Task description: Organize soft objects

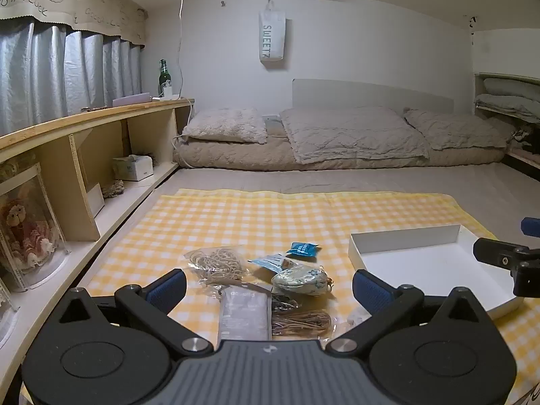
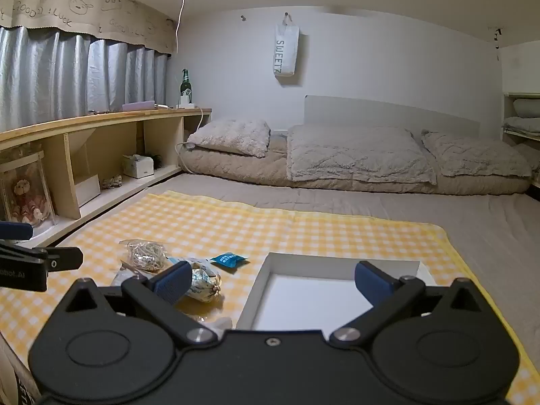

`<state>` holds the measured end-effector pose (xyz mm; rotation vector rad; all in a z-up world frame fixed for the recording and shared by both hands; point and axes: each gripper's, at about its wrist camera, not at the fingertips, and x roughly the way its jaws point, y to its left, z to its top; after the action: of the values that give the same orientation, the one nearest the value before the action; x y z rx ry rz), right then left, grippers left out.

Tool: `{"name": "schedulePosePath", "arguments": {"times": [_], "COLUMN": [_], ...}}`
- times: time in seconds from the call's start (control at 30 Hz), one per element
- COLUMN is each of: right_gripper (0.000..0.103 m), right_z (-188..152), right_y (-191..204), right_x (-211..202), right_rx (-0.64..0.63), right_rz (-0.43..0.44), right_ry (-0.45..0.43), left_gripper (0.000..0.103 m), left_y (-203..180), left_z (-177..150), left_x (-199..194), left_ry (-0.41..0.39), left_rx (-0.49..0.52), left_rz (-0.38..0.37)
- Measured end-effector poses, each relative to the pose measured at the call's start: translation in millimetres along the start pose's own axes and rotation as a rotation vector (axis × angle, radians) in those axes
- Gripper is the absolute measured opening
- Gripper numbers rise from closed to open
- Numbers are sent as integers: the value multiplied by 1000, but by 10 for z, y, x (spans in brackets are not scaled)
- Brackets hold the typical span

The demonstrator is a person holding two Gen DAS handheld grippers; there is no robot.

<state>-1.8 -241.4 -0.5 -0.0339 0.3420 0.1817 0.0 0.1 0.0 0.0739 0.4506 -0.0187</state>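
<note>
Soft items lie on a yellow checked cloth (image 1: 236, 216): a clear bag of rubber bands (image 1: 217, 263), a blue packet (image 1: 302, 248), a floral pouch (image 1: 302, 279), a grey packet (image 1: 243, 314) and a bag of brown cord (image 1: 300, 322). An empty white tray (image 1: 435, 266) stands to their right. My left gripper (image 1: 269, 288) is open and empty, just above the pile. My right gripper (image 2: 272, 281) is open and empty over the tray's (image 2: 303, 298) near left edge; the pouch (image 2: 204, 283), blue packet (image 2: 228, 260) and rubber bands (image 2: 146, 256) lie to its left.
A wooden shelf unit (image 1: 84, 155) with boxes and a boxed doll (image 1: 25, 229) runs along the left. Pillows and bedding (image 1: 337, 138) lie at the back wall. A green bottle (image 1: 164, 77) stands on the shelf top. The cloth's right edge (image 2: 445, 246) meets grey mattress.
</note>
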Motion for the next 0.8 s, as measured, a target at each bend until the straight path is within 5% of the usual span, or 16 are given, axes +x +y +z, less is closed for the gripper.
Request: {"name": "schedulePosePath", "arguments": {"times": [0.8], "right_gripper": [103], "right_z": [19], "right_y": [44], "right_x": [36], "right_rx": [0], "right_rz": [-3], "right_ry": [6], "left_gripper": [103], "left_y": [0], "left_z": [0], "left_x": [0], "left_ry": [1], "left_rx": [-2], "left_rz": [-1]}}
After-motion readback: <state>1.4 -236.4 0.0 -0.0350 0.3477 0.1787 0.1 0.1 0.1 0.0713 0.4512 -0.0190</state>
